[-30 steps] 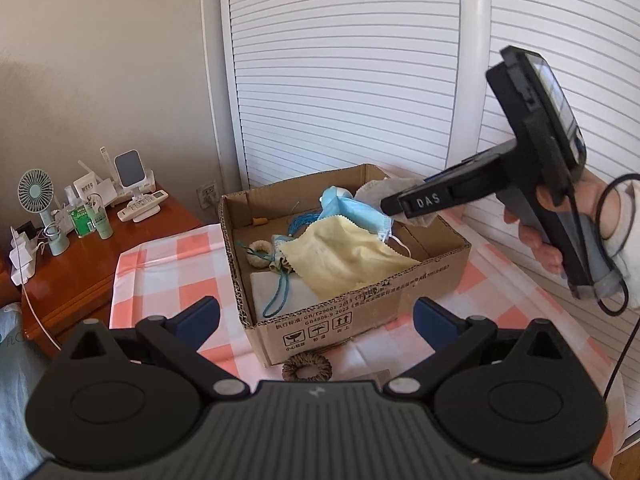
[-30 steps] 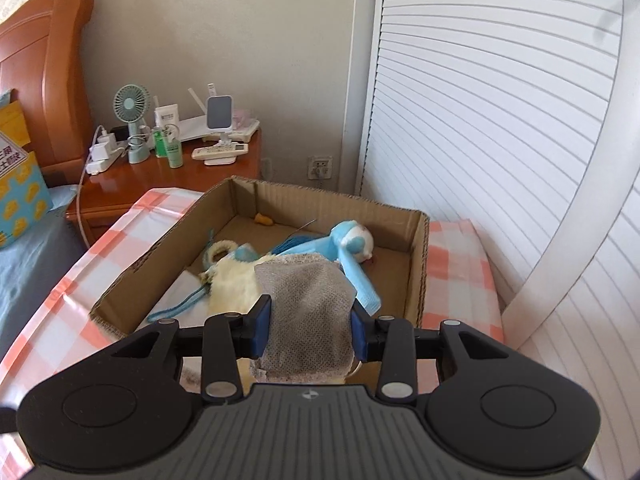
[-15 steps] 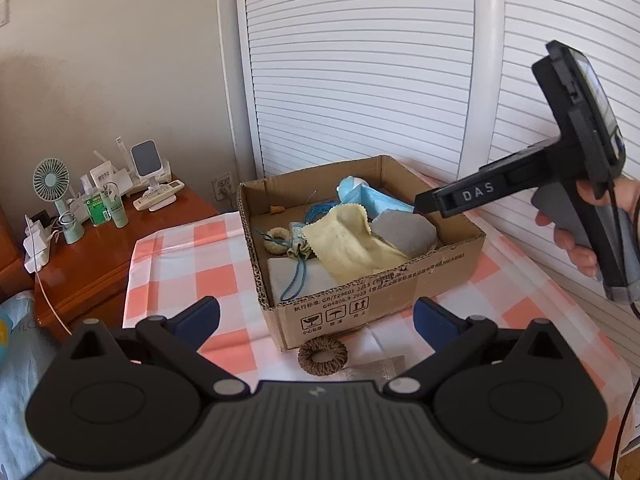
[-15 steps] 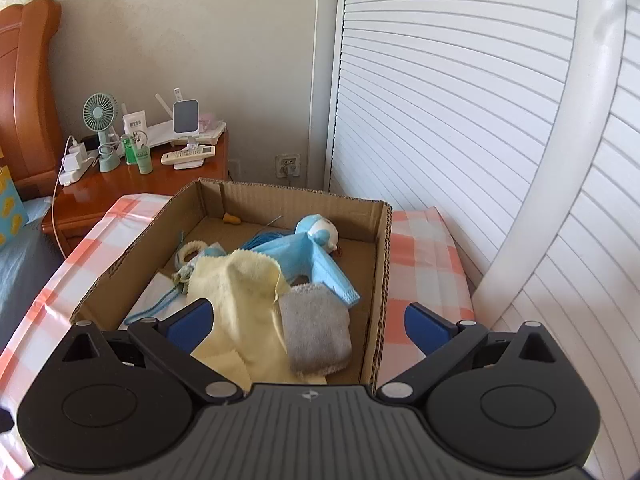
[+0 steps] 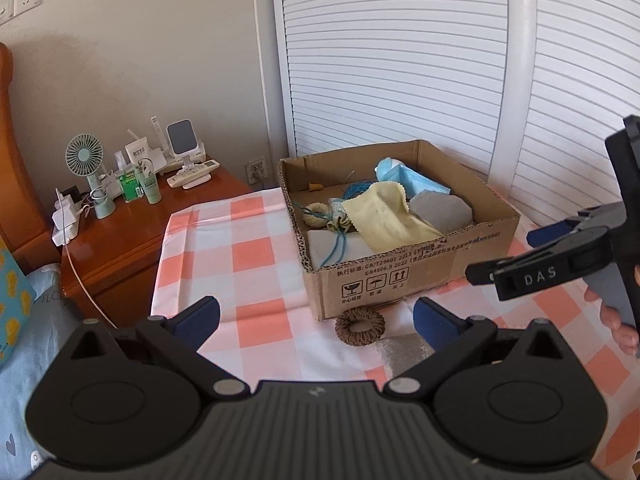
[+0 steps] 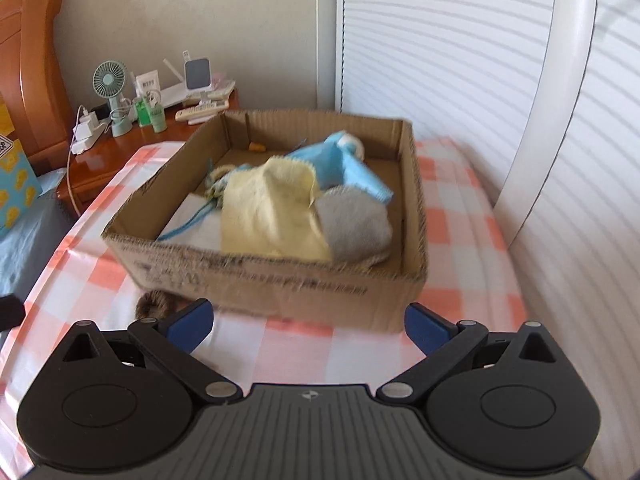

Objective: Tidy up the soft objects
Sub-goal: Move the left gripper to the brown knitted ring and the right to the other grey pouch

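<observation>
Cardboard box [image 5: 404, 268] on the checked desk [image 5: 256, 256], soft stuff piled inside, both my grippers empty.

Grey pad [image 6: 352, 224] lies in the box's near-right corner w/ the yellow cloth [image 6: 268, 208] touching its left side and the blue face mask [image 6: 344, 164] just behind. Woven ring [image 5: 360, 326] sits on the desk, outside the box, right against its front wall; a 2nd ring [image 5: 316, 216] and a teal cord [image 5: 338, 246] are inside, on the left. My left gripper [image 5: 316, 320] is spread wide, nothing btwn the pads, low over the desk in front of the box. My right gripper [image 6: 306, 322] is also at full spread, holding nothing, near the box's front wall. Bedside cabinet w/ small fan [image 5: 86, 160] off to the left.
</observation>
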Available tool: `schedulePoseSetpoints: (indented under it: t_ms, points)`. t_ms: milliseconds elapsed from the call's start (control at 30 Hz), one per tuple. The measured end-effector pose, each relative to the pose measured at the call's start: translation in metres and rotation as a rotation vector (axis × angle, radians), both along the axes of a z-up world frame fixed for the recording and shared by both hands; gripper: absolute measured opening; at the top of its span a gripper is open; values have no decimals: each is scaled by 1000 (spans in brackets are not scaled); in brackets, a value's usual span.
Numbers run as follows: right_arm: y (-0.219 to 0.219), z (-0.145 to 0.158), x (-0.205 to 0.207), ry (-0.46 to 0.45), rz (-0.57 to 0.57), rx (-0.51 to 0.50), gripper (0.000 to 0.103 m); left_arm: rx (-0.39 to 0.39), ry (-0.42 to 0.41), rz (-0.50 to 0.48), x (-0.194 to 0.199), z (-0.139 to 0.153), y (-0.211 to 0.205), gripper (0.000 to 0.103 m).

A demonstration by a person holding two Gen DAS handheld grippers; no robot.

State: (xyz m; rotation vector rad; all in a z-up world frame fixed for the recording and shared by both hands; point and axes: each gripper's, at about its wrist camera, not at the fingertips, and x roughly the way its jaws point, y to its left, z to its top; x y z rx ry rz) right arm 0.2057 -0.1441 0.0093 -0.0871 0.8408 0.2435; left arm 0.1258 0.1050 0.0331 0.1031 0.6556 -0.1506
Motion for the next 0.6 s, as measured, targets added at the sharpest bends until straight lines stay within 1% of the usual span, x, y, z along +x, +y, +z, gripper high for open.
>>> schedulePoseSetpoints:
  t_ms: [133, 233, 300, 367, 467, 600]
  points:
    - [13, -20, -10, 51, 18, 32, 103, -9, 18, 10, -1, -9, 6, 102]
    - [32, -37, -17, 103, 85, 29, 103, -8, 37, 22, -1, -14, 11, 102]
    - [48, -45, -22, 106, 127, 0, 103, -17, 43, 26, -2, -17, 15, 102]
    - [60, -49, -25, 95, 153, -1, 103, -21, 45, 33, -3, -18, 19, 102]
    - [76, -54, -23, 108, 164, 11, 103, -12, 44, 49, -3, -19, 22, 102]
    - [95, -66, -22, 97, 164, -31, 103, -13, 52, 52, -3, -22, 26, 102]
